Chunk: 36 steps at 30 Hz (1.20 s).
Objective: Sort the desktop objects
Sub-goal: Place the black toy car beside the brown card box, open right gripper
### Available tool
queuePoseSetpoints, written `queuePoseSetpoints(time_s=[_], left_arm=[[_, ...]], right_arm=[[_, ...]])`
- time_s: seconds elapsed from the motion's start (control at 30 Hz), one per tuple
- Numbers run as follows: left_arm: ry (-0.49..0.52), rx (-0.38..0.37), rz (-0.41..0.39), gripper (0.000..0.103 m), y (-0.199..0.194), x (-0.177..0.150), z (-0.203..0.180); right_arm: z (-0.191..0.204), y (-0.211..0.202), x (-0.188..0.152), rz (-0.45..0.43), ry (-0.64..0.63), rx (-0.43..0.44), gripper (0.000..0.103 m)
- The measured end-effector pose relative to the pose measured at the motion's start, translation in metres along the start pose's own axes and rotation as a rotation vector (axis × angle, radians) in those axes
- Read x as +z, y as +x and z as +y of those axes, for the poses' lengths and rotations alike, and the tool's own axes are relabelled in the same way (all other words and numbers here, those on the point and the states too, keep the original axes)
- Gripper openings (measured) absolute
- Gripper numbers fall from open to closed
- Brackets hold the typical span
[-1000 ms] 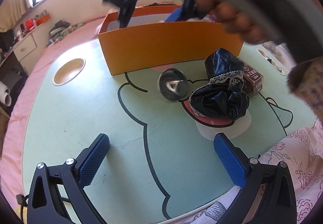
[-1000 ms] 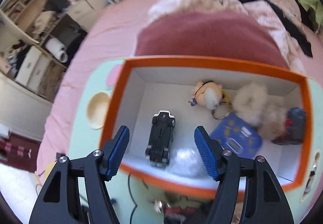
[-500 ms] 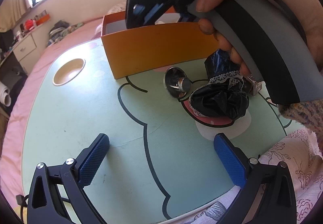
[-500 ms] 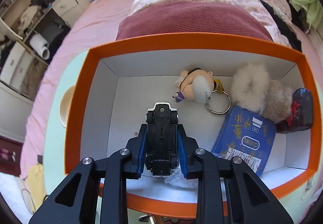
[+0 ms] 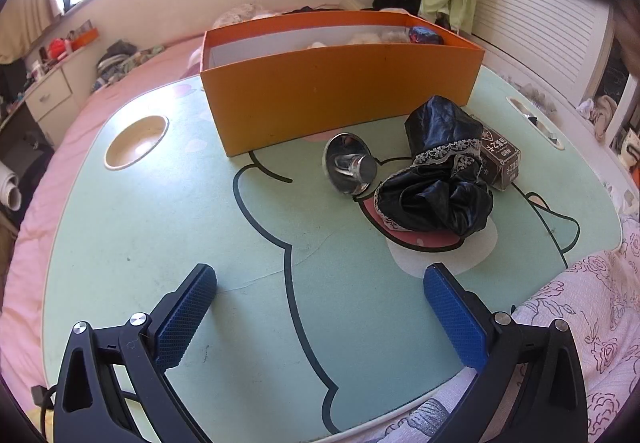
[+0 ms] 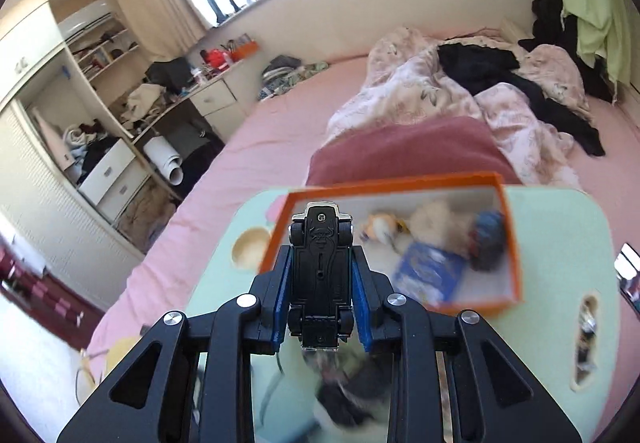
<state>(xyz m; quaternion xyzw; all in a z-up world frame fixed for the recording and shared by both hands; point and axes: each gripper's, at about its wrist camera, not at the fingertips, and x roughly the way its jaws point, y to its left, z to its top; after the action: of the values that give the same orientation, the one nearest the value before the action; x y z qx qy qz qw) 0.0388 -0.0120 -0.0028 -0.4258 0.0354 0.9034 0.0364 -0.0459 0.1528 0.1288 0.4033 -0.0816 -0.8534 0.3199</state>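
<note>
The right gripper (image 6: 320, 283) is clamped tight, tilted downward; the left gripper (image 5: 320, 315) hangs wide apart.

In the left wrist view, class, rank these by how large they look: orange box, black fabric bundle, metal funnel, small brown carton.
1. orange box
2. black fabric bundle
3. metal funnel
4. small brown carton, though the bundle partly hides it, so 3 and 4 are uncertain.

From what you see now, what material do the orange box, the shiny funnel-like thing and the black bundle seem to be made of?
Orange box: likely cardboard, matte, with thin flat walls and a white inside.
Shiny funnel-like thing: probably polished metal, since it mirrors the room.
Black bundle: glossy, crumpled fabric or thin plastic with a pale lace edge; I cannot tell which.
</note>
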Motion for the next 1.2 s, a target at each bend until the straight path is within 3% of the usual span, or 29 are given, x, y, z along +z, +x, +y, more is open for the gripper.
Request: queuePoseSetpoints(time_s=[0.1, 0.17, 0.23, 0.33, 0.63, 0.67, 0.8, 0.9, 1.13, 1.2], left_arm=[[0.000, 0.000, 0.000, 0.103, 0.000, 0.000, 0.000], [0.000, 0.000, 0.000, 0.103, 0.000, 0.000, 0.000], [0.000, 0.000, 0.000, 0.103, 0.000, 0.000, 0.000], [-0.001, 0.000, 0.000, 0.103, 0.000, 0.000, 0.000], [-0.001, 0.000, 0.000, 0.103, 0.000, 0.000, 0.000], [-0.001, 0.000, 0.000, 0.103, 0.000, 0.000, 0.000], [-0.002, 0.000, 0.000, 0.103, 0.000, 0.000, 0.000], [-0.002, 0.000, 0.000, 0.103, 0.000, 0.000, 0.000], [-0.002, 0.002, 0.000, 0.103, 0.001, 0.000, -0.001], [-0.002, 0.002, 0.002, 0.103, 0.001, 0.000, -0.001]], right_arm=[[-0.031, -0.012, -0.023, 0.024, 0.036, -0.033, 0.028], [-0.053, -0.010, -0.038, 0.048, 0.057, -0.100, 0.028], [-0.074, 0.000, -0.050, 0.091, 0.092, -0.156, 0.028], [-0.095, 0.023, -0.064, 0.164, 0.149, -0.168, 0.028], [-0.067, 0.062, -0.054, 0.171, 0.093, -0.124, 0.031], [-0.064, 0.060, -0.052, 0.152, 0.089, -0.121, 0.034], [-0.069, 0.034, -0.064, 0.044, 0.079, -0.129, 0.072], [-0.067, 0.017, -0.078, 0.027, 0.023, -0.159, 0.073], [-0.061, 0.016, -0.135, 0.125, -0.116, -0.235, 0.073], [-0.054, 0.022, -0.146, 0.112, -0.199, -0.299, 0.081]])
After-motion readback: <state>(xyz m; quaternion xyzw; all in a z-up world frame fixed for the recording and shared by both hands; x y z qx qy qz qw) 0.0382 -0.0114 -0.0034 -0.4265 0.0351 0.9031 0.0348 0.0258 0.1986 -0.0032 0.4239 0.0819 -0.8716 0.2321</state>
